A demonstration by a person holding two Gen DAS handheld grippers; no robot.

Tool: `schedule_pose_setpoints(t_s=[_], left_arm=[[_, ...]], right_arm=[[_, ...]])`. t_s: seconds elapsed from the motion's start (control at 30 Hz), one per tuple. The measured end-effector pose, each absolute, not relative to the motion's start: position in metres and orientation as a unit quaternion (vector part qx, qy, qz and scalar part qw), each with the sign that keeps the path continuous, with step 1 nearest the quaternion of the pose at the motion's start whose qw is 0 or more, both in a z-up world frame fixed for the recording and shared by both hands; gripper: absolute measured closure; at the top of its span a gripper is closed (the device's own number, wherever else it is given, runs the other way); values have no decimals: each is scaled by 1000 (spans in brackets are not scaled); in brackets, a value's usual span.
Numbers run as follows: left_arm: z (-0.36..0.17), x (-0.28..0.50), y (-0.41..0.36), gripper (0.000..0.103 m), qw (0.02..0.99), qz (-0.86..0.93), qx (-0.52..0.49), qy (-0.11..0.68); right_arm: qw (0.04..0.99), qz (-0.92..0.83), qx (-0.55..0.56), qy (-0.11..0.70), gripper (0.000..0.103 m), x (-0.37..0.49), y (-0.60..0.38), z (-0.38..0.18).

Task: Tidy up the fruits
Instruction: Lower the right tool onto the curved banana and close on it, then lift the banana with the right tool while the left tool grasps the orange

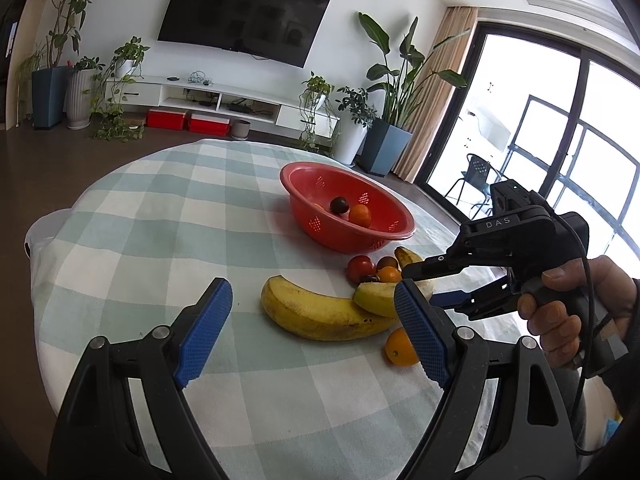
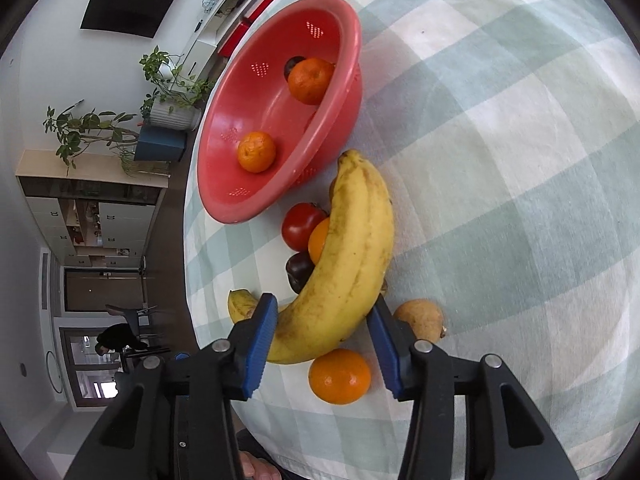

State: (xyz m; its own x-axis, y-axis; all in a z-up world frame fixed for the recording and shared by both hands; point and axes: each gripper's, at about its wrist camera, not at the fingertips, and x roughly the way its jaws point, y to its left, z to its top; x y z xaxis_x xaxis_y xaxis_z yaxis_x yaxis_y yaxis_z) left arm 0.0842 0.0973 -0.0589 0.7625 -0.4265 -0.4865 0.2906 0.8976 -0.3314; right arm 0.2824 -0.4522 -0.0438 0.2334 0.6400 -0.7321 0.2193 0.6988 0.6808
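right wrist view: big banana (image 2: 352,256) lies on the checked tablecloth (image 2: 520,160), long axis running 12 to 7 o'clock, its lower end right between the right gripper (image 2: 320,340) pads. jaws apart, one pad (image 2: 260,344) on each flank of the banana; cannot tell if they touch the skin yet, not clamped. red basket (image 2: 224,152) sits at 11 o'clock from the banana, near its tip, holding two oranges (image 2: 257,151) and a dark fruit mostly hidden behind one. right gripper is clearly the nearer one. judgement: close on the banana, then lift toward 11 into the basket.

around it: tomato (image 2: 298,226), another orange and a dark plum (image 2: 300,268) tucked against the banana's inner curve at 9 o'clock, loose orange (image 2: 339,376) at 6, brownish fruit (image 2: 420,318) at 4 half hidden by the pad. second banana (image 2: 240,306) cut off behind the left-side pad.

left wrist view: left gripper (image 1: 316,332) open and empty, hanging above the cloth, further off; right gripper (image 1: 424,284) fingertips partly blocked by its pad.
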Motion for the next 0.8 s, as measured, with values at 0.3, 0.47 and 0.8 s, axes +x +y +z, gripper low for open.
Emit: schedule_pose_setpoints(t_s=[0.3,0.47,0.8], left_arm=[[-64,89,96,20,928,-194,-120,293],[-67,90,95,20,928,-194,-120,295],[-70,92,96,20,926,-196,-124,297]], right_arm=[[704,176,371,579,66,276,-462,-38],[702,188,380,572,68,273,-463,-40],[710,210,371,560,71,265,-458,-33]])
